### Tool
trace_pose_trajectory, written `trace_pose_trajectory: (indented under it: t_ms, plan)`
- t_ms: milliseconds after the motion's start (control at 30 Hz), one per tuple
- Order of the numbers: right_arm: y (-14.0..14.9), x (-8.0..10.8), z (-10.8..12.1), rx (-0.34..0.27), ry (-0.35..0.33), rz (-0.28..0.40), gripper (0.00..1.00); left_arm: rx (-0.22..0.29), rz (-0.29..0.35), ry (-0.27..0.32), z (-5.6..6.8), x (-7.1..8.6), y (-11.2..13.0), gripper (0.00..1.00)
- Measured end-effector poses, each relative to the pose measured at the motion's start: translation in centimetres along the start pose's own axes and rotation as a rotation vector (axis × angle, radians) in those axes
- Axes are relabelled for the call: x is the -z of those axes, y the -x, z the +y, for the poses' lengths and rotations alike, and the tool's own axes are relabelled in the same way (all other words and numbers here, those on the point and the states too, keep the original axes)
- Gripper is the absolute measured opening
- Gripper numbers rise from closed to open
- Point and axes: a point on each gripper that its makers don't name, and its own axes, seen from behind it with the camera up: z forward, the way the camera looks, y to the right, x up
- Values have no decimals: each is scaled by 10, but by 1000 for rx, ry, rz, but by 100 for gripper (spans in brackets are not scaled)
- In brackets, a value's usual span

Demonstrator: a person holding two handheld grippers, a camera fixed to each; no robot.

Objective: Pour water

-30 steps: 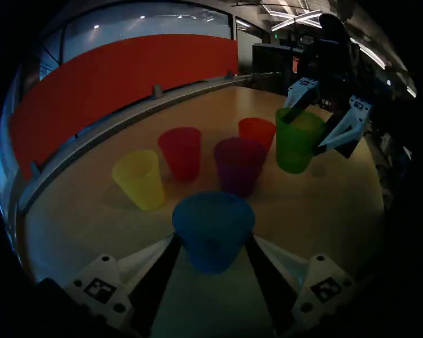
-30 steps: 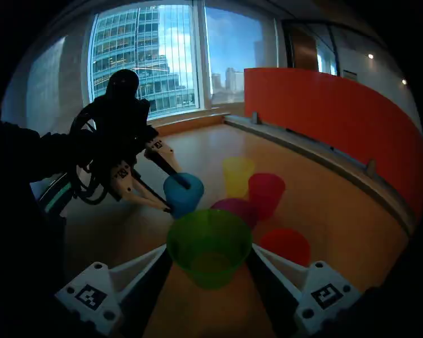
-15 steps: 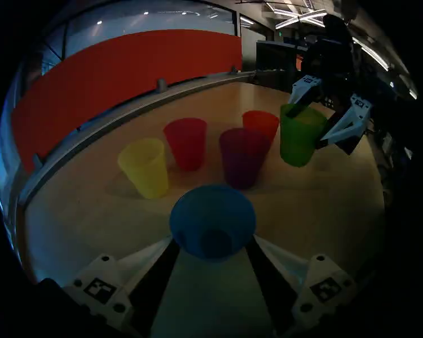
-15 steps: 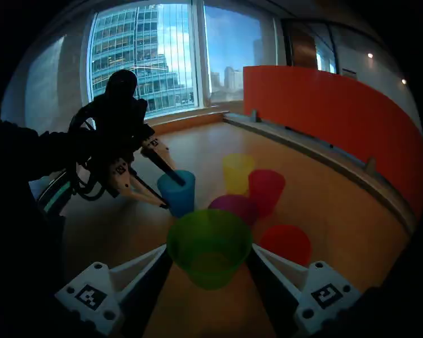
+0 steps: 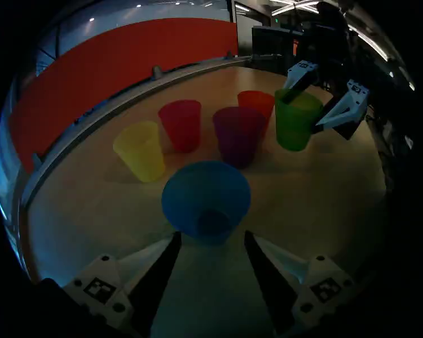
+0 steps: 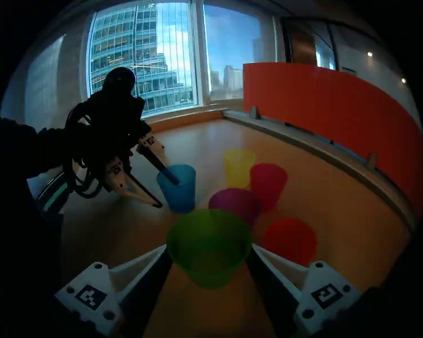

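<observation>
Wooden table (image 5: 324, 186), blue cup (image 5: 206, 200) upright — mouth up

- Left gripper view: dim, blue cast. Main light is ceiling strips (image 5: 293, 8) far above the tabletop (image 5: 324, 186). Soft cup shadows on it, blue cup (image 5: 206, 197) murky.
- Right gripper view: brighter, with daylight from the window (image 6: 172, 56) beyond the tabletop. The green cup (image 6: 209, 248) glows through.
- Backlit person (image 6: 107, 129) at the tabletop's far edge, pure silhouette.
- Both: strong fisheye bend, dark falloff at rim, centre sharp.

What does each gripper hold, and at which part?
Left gripper: blue cup, by its sides. Right gripper: green cup, by its sides.
</observation>
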Motion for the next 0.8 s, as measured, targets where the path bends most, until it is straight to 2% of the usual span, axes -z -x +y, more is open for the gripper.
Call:
trace_pose_trajectory:
  t_ms: [467, 800]
  plan:
    - [31, -14, -6, 4, 3, -39, 89, 27, 14, -41, -4, 22, 8, 82]
    - [36, -15, -7, 11, 10, -40, 90, 24, 33, -47, -3, 32, 4, 82]
